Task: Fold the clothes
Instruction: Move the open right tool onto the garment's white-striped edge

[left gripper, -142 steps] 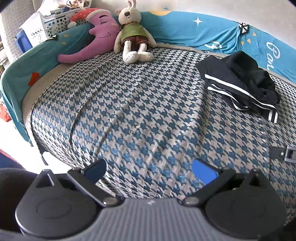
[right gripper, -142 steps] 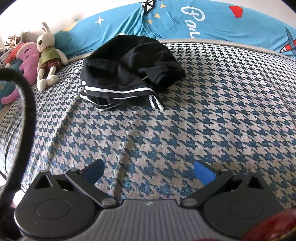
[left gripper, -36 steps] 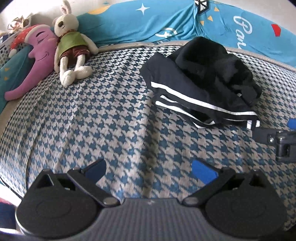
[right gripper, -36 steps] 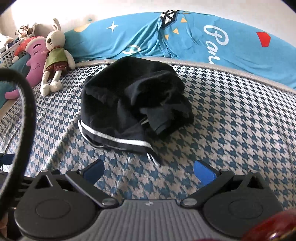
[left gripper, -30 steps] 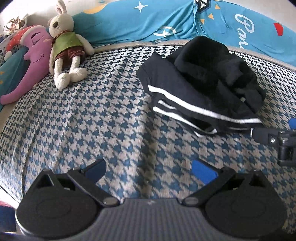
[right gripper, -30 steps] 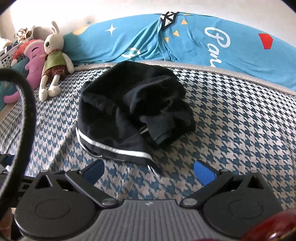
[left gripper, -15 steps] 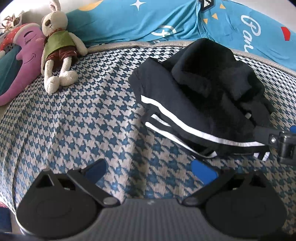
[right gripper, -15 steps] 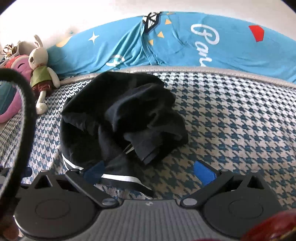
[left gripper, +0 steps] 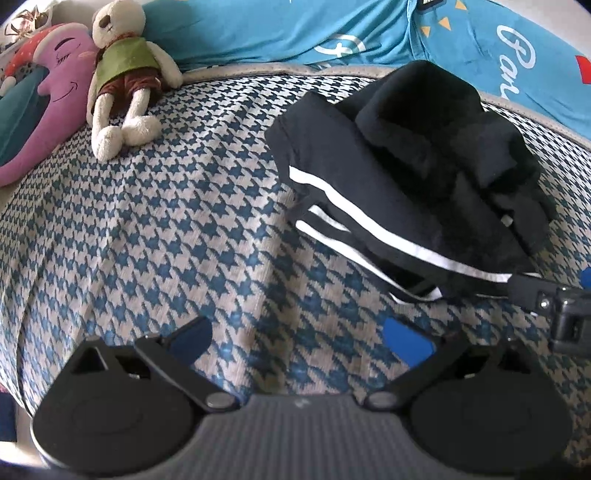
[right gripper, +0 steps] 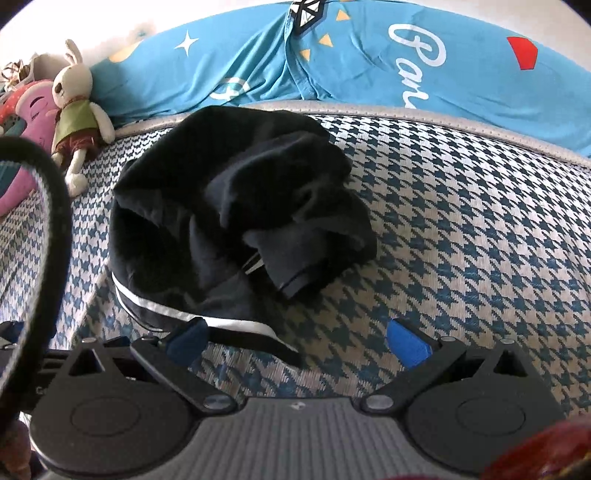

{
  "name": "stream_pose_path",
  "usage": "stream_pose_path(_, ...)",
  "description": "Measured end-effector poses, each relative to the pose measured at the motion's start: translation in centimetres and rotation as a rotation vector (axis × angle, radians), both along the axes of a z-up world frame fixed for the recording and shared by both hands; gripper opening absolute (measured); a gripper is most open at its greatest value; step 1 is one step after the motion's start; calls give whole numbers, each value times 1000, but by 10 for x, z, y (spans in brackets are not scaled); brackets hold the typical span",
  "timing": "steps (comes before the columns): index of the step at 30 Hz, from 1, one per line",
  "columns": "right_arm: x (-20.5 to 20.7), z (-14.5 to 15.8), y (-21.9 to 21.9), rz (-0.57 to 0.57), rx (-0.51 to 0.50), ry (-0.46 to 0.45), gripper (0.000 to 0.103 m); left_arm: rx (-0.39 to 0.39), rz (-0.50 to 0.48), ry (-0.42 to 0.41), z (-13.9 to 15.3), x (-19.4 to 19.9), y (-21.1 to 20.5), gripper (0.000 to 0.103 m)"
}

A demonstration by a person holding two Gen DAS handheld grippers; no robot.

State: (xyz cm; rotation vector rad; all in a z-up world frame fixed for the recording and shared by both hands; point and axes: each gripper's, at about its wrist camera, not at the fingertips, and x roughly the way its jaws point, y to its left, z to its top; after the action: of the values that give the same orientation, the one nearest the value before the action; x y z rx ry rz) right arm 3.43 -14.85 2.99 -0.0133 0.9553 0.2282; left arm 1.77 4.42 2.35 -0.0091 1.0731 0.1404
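Note:
A crumpled black garment with white side stripes (left gripper: 406, 177) (right gripper: 229, 229) lies in a heap on the blue-and-cream houndstooth bed cover (left gripper: 166, 221) (right gripper: 480, 221). My left gripper (left gripper: 299, 338) hovers open over bare cover, just short of the garment's striped edge, nothing between its blue pads. My right gripper (right gripper: 297, 341) is open too; its left fingertip (right gripper: 186, 341) sits at the white-striped hem, the right one over bare cover. Part of the right gripper (left gripper: 554, 299) shows at the left wrist view's right edge, against the garment's hem.
A stuffed rabbit (left gripper: 125, 70) (right gripper: 74, 110) and a purple moon pillow (left gripper: 48, 107) lie at the far left of the bed. A blue printed padded rail (left gripper: 332, 29) (right gripper: 332, 55) runs behind the garment. A black cable (right gripper: 55, 221) loops at the right wrist view's left side.
Both grippers have come closer to the black garment, which now looms larger; the right one's left fingertip has reached the striped hem. Both stayed open. The garment has not moved.

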Motion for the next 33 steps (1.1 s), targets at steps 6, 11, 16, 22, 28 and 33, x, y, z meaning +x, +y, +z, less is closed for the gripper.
stream_pose_path(6,-1,0,0,4,1,1,103,22,-18,-9,1,-3,-7,103)
stream_pose_path(11,-2,1,1,8,-6,3,103,30,-24,-17,1,-5,-9,103)
stream_pose_path(16,-3,3,1,7,-16,-12,103,19,-18,-40,4,-6,-6,103)
stream_pose_path(22,-2,3,0,0,-11,-14,103,18,-9,-72,7,-8,-6,103)
stream_pose_path(28,-4,6,-2,-7,-11,-35,103,20,-7,-82,8,-9,-6,103)
stream_pose_path(33,-1,4,-4,-28,-2,-12,103,30,2,-81,7,-10,-5,103)
